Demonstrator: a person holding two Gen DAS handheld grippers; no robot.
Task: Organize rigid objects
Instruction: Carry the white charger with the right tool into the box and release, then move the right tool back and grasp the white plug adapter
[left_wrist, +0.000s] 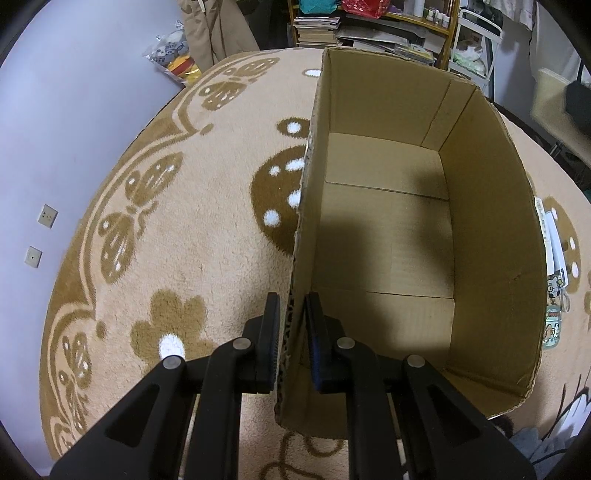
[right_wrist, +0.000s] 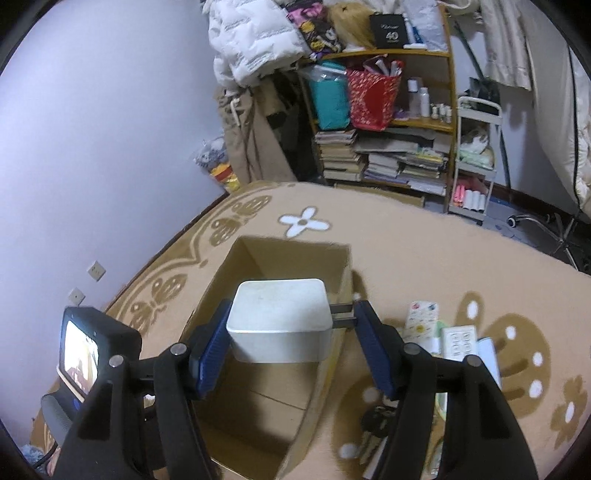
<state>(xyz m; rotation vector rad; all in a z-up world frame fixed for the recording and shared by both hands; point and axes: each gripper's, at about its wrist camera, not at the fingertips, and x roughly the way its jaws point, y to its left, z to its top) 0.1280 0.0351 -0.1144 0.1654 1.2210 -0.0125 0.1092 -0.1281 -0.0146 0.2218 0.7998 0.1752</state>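
From the left wrist view, the left claw (left_wrist: 291, 332) stood clamped on the near left wall of an open cardboard box (left_wrist: 487, 221), one black pad outside and one inside. The box sat on a tan rug (left_wrist: 184, 240) patterned with brown flowers and butterflies. Its plain brown inside showed only the seams of the bottom flaps and a dark shadow. A few small printed packets (left_wrist: 552, 280) lay on the rug just beyond its right wall.

From the right wrist view, the right claw (right_wrist: 288, 332) gripped a white plug adapter (right_wrist: 279, 319), a rounded, slightly scuffed cube. Its two flat metal prongs touched the right blue pad, its opposite face the left pad. The adapter hung above the open box (right_wrist: 258, 402). A bunch of keys (right_wrist: 373, 424) and small packets (right_wrist: 458, 338) lay on the rug to the right of the box.
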